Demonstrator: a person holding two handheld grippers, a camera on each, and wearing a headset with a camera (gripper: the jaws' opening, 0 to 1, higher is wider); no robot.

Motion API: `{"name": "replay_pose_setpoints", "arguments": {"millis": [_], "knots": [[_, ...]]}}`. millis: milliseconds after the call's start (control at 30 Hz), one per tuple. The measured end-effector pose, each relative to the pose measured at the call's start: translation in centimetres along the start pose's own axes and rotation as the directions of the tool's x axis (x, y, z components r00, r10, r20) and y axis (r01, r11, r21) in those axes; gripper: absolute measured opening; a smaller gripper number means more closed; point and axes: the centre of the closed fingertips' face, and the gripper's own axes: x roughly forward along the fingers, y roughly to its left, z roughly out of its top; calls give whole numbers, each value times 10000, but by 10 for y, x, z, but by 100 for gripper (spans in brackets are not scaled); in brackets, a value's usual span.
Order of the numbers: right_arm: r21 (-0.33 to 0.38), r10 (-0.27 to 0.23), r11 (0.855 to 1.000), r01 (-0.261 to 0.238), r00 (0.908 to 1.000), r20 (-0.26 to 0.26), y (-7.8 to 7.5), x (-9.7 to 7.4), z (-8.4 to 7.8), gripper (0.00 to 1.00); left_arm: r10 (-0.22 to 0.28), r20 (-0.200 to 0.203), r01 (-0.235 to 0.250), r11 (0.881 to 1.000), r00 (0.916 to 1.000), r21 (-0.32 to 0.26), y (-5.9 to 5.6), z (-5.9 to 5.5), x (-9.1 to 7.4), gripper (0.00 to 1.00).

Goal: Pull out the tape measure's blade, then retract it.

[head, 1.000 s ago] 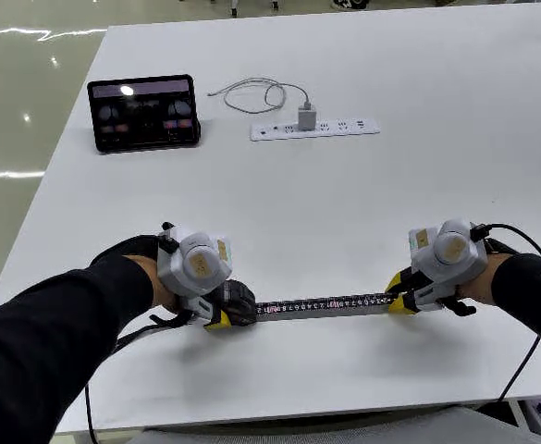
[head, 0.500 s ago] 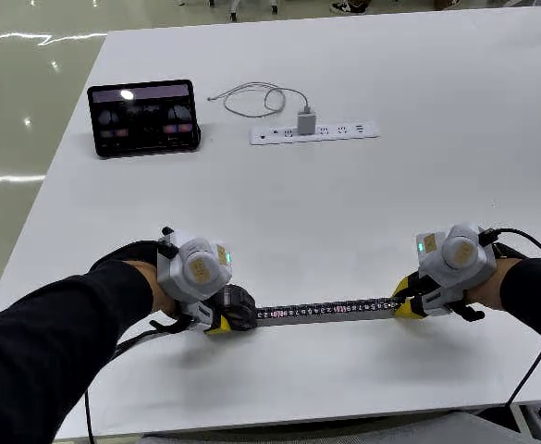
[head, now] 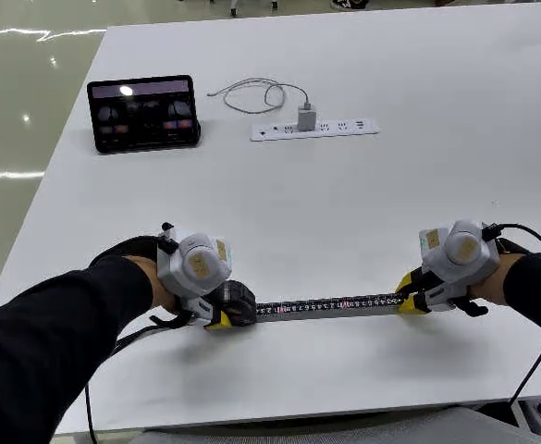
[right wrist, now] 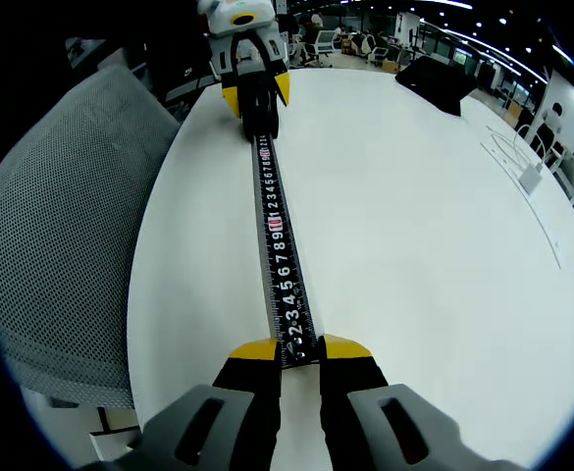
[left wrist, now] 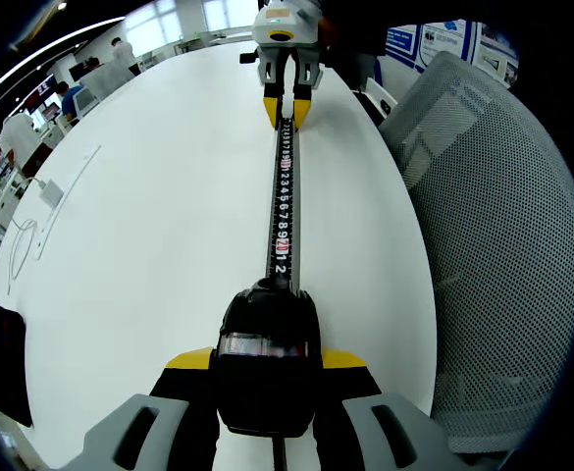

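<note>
Tension along the blade (right wrist: 275,231) is what I must care for now. My left tongs (head: 224,314) are closed around the black case (left wrist: 267,368) of the tape measure and hold it down at the table (head: 344,213). My right tongs (right wrist: 299,351) are narrow and pinch the free end of the blade between their yellow tips. The blade runs straight from one pair of tongs to the other, with the numbers facing up. It is low over the table, and I cannot tell if it touches.

I judge that the pulling-out part is nearly done or done, and the return comes next. To do this well, I should pull only in the line of the case mouth, not sideways. I should also not roll my right wrist, because the thin blade can twist or buckle. The left tongs must grip firmly so the case does not slide toward the right tongs.

For the retraction, I think it is better to walk the right tongs toward the case slowly, guiding the end. If I let it go, it may whip back.
</note>
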Motion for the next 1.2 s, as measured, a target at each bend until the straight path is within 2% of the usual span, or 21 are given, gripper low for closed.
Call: {"name": "replay_pose_setpoints", "arguments": {"millis": [400,500,567,633,700,900,1000,1067,1200], "knots": [[245,32,9997,-32,10000,-14,0,0,0,10,27,62,-27,10000,10000,-17,0,1,1,33],[67,115,9999,-114,9997,-211,1,1,1,11,14,44,-14,10000,10000,31,0,0,1,33],[-322,219,9992,-231,9991,-371,2,1,2,11,17,64,-17,10000,10000,44,0,0,1,33],[-143,245,9996,-251,9988,-423,2,1,3,11,26,158,-26,10000,9999,43,0,1,1,33],[-268,281,9992,-295,9983,-501,3,1,4,12,4,253,-5,10000,9997,26,1,1,1,33],[-645,297,9973,-355,9957,-878,2,1,4,12,-8,191,6,9999,9998,116,0,2,1,33],[-428,280,9985,-327,9939,-1069,1,2,4,13,-29,192,27,10000,9998,83,0,2,1,34],[-799,282,9961,-376,9929,-1151,2,2,3,16,-193,278,192,9998,9994,25,0,4,-1,34],[-709,187,9971,-269,9934,-1135,1,3,2,27,-384,324,385,9993,9987,-29,0,4,-1,34]]}}
